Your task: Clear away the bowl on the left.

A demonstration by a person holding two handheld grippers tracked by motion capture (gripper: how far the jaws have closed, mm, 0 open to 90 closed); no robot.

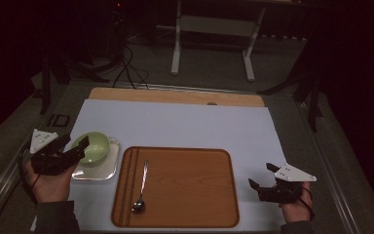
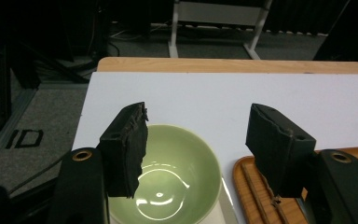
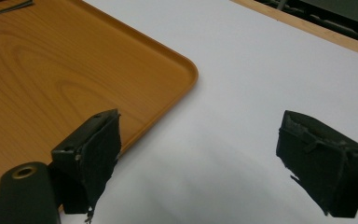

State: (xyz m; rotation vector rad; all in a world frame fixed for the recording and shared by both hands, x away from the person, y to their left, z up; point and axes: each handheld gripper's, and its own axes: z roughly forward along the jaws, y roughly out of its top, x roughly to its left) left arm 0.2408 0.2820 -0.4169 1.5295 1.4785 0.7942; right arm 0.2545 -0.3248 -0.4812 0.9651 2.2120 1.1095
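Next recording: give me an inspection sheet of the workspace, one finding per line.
Surface: white sheet over a wooden tabletop.
Job's things: green bowl, empty, on a small pale tray.
Clutter: wooden tray holding a spoon and dark chopsticks along its left edge.
Grippers: left tool open, jaws either side of the bowl's near rim without pressing it; right tool open over the bare sheet beside the wooden tray.
Cables: black leads on the floor beyond the table.
Surroundings: dark room, white table frame behind.
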